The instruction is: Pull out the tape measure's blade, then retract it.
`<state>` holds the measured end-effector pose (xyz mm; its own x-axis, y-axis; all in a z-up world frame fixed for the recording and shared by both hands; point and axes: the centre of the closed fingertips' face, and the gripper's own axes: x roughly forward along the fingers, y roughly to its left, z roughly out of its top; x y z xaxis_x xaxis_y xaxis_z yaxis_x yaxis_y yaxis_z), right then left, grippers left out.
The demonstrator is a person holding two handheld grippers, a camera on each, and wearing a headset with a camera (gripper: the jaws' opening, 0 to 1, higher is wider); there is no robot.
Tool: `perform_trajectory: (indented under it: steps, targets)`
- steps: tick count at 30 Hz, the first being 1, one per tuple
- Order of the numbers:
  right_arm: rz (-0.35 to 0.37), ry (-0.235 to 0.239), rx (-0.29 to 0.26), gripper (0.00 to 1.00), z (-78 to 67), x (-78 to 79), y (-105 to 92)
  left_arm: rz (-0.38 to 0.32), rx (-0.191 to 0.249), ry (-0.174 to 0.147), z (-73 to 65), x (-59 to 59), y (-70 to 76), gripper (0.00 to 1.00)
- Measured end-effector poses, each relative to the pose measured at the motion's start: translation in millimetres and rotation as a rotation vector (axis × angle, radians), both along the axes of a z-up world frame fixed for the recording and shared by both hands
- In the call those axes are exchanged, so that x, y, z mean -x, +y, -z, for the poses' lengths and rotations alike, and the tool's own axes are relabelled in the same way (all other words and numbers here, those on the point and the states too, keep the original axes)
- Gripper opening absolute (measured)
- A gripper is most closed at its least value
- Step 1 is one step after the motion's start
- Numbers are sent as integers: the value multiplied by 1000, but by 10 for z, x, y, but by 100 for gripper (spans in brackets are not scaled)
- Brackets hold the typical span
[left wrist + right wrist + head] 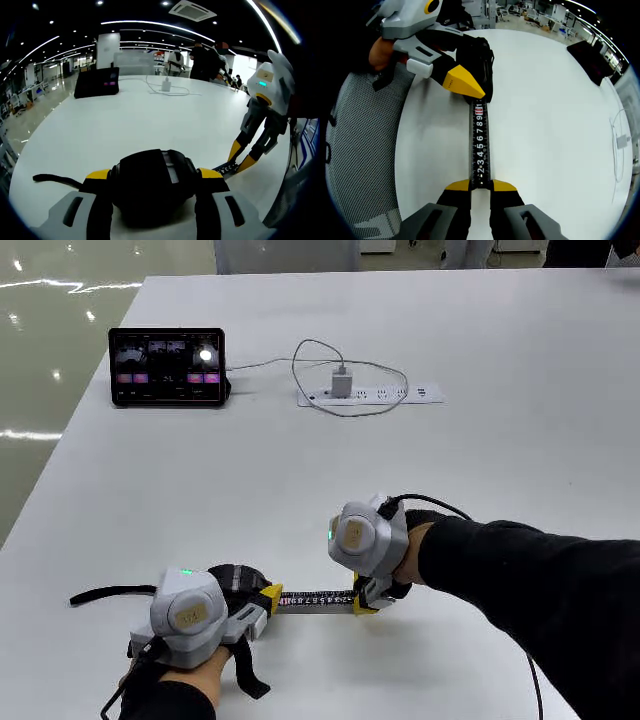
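Left gripper (154, 173) clamping tape measure case (150, 192); right gripper (480, 186) pinching blade (480, 145) tip, jaws narrow. Pull needing straight, level line, avoiding kink.

2 grippers (262, 604) (365, 602), 1 tape measure (238, 582), 1 tablet (167, 366).

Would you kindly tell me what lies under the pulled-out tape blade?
Bare white table lies under the blade; the blade's end is covered by the right gripper pinching it.

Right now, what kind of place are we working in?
Probably a big open-plan office or lab: a large white table with a tablet and power strip, strip lights on a dark ceiling, and people standing beyond.
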<state>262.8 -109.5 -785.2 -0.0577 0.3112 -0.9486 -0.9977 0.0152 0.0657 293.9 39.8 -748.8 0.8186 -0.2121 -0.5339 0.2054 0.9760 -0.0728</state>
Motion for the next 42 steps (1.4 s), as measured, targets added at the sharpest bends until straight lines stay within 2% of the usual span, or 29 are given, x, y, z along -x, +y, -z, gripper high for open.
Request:
perform_trajectory:
  steps: [10,16,32,36,42]
  targets:
    - [-4,-8,-12,10,-5,-10,50,1,3,10,0,-1,5,61]
    - [-11,-15,-28,10,-2,-18,147,4,4,12,1,4,0,61]
    - [-6,-8,-36,10,-3,-27,186,5,9,14,3,8,6,61]
    - [6,12,-56,10,-4,-38,193,10,20,13,-1,10,11,61]
    - [-13,4,-86,10,-14,-22,228,19,42,12,-11,5,18,61]
